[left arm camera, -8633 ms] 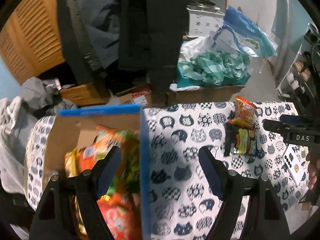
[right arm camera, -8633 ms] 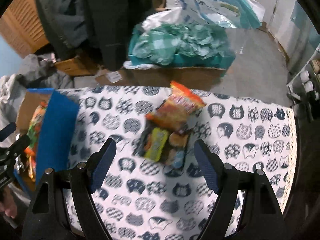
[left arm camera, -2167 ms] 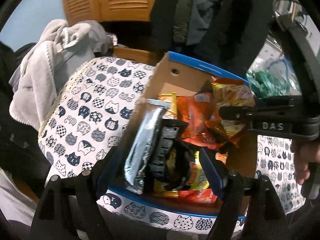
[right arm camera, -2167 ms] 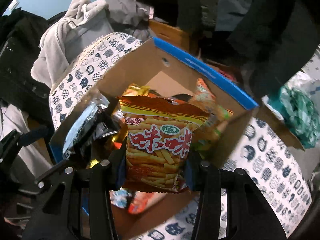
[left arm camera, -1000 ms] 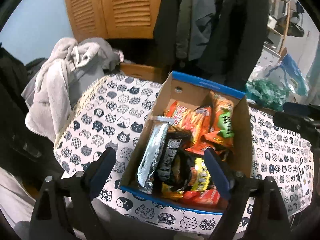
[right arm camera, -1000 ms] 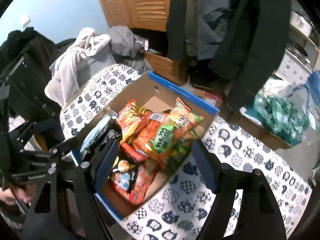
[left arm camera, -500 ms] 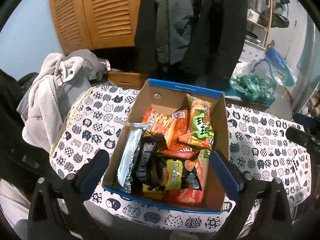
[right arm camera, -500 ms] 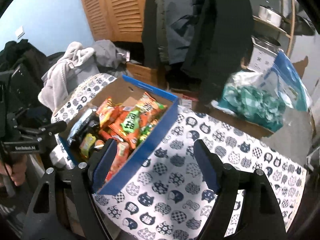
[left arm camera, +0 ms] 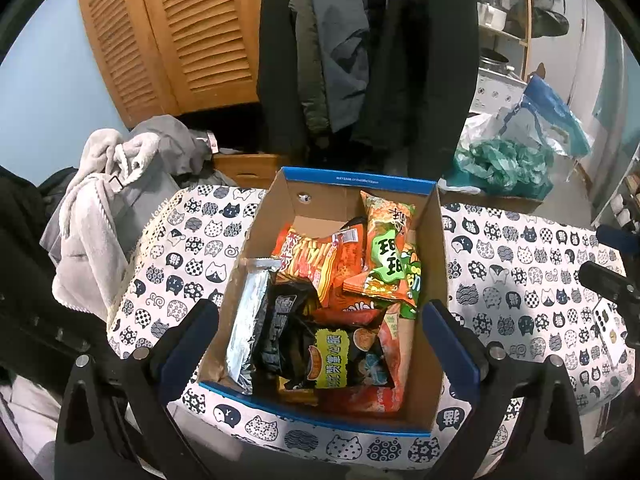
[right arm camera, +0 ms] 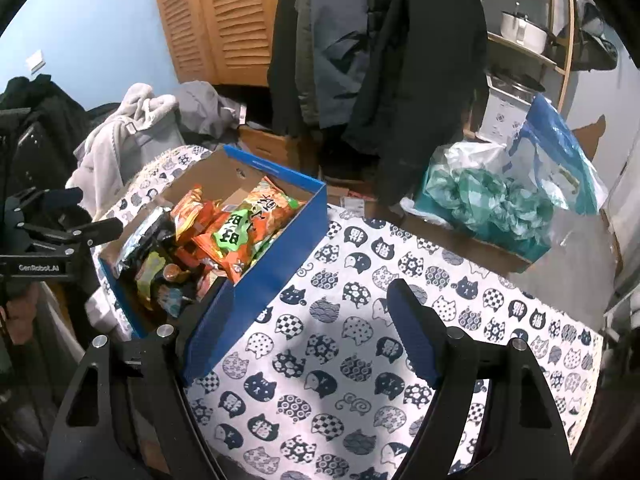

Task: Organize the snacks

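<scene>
A cardboard box with a blue rim point(left arm camera: 352, 179) stands on the cat-print tablecloth point(left arm camera: 520, 280), full of snack bags. In it lie an orange fries bag point(left arm camera: 308, 260), an orange-and-green bag point(left arm camera: 388, 256), a black bag point(left arm camera: 280, 328) and a silver pack point(left arm camera: 248, 320). My left gripper point(left arm camera: 320, 344) hovers above the box's near end, open wide and holding nothing. My right gripper point(right arm camera: 310, 332) is open and empty over bare cloth, just right of the box's blue side wall point(right arm camera: 272, 256). Each gripper shows in the other's view: the right one point(left arm camera: 612, 280) and the left one point(right arm camera: 60, 236).
A grey robe point(left arm camera: 92, 216) hangs off the table's left end. Dark coats point(left arm camera: 380, 60) hang behind the box. Beyond the table's far edge sits a carton of teal plastic bags point(right arm camera: 492, 200). A small patterned card point(left arm camera: 604, 320) lies near the right edge.
Both grippers have drawn back from the box. The left jaws have spread wider. The right gripper swung right, so the box now lies to its left. The fries bag it held earlier lies in the box.
</scene>
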